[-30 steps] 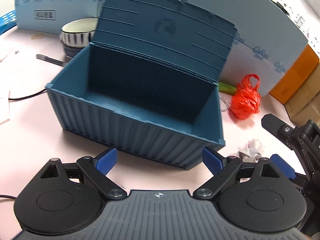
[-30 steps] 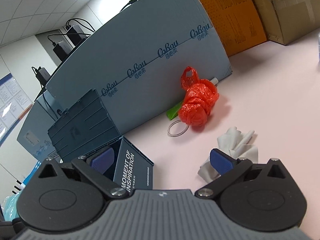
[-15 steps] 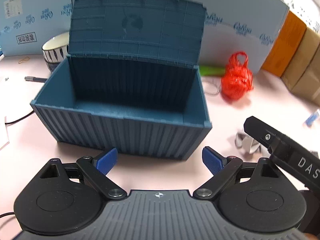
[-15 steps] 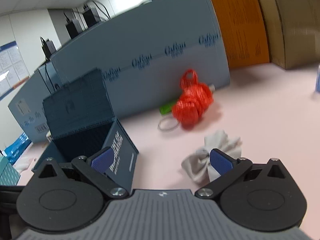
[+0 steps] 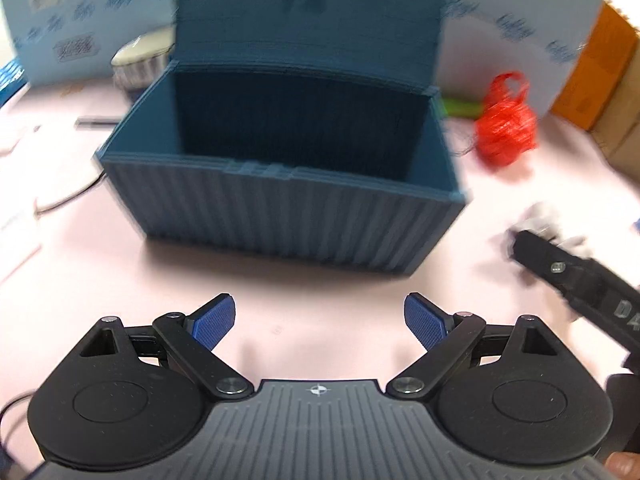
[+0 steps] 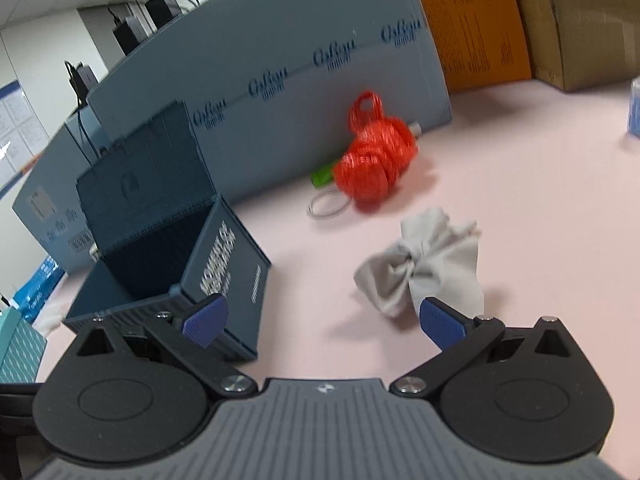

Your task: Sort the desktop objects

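Observation:
A dark blue container-style storage box [image 5: 280,208] stands open on the pink desk, lid up; it also shows in the right wrist view [image 6: 168,256]. Its inside looks empty. My left gripper [image 5: 319,322] is open and empty, a short way in front of the box. My right gripper [image 6: 322,318] is open and empty, just short of a crumpled grey cloth [image 6: 428,264], which lies right of the box [image 5: 544,220]. A red mesh bag [image 6: 376,160] lies further back, also seen in the left wrist view [image 5: 504,128].
A green marker [image 6: 324,176] and a wire loop [image 6: 326,206] lie by the red bag. A striped bowl [image 5: 138,58] and a pen [image 5: 96,122] sit left of the box. Blue-grey partition boards [image 6: 320,80] and cardboard boxes [image 6: 520,20] line the back.
Both grippers have swung and pulled back a little. The box now sits square in the left view. The grey cloth has come closer to my right gripper. Both stay open.

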A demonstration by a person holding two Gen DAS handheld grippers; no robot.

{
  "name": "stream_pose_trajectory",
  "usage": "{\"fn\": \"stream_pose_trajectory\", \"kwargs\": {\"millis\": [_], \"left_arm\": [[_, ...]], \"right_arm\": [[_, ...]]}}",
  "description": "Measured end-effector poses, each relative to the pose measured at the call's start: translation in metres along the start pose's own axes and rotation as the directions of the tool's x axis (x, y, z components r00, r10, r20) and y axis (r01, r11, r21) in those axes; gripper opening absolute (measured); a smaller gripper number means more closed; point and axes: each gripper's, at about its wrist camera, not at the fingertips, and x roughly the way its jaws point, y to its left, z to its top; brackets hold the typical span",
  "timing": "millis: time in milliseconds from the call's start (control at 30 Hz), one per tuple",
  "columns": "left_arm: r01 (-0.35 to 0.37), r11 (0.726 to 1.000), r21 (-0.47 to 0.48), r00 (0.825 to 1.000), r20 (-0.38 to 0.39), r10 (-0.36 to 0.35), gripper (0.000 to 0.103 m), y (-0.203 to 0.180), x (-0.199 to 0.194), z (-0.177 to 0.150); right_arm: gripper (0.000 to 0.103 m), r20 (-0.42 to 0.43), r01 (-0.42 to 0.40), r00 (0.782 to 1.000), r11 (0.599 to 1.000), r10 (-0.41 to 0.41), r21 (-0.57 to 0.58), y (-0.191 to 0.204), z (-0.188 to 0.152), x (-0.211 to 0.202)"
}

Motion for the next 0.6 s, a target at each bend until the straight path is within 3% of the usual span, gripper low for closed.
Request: {"fn": "stream_pose_trajectory", "kwargs": {"millis": [200, 400, 600], "left_arm": [[-0.067, 0.994, -0.082, 0.992, -0.114, 0.057, 0.091, 0.019, 0.014, -0.015], [-0.069, 0.995, -0.071, 0.992, -0.108, 0.061, 0.091, 0.018, 0.009, -0.021], [-0.069, 0.996, -0.051, 0.992, -0.106, 0.064, 0.091, 0.013, 0.006, -0.022]], "right_arm": [[0.103, -0.04, -0.014, 0.999, 0.999, 0.015, 0.038, -0.009, -0.009, 0.003], [0.103, -0.045, -0.004, 0.999, 0.998, 0.007, 0.066, -0.011, -0.008, 0.0], [0.103, -0.124, 0.081, 0.99, 0.993, -0.07, 0.089, -0.009, 0.006, 0.004]]}}
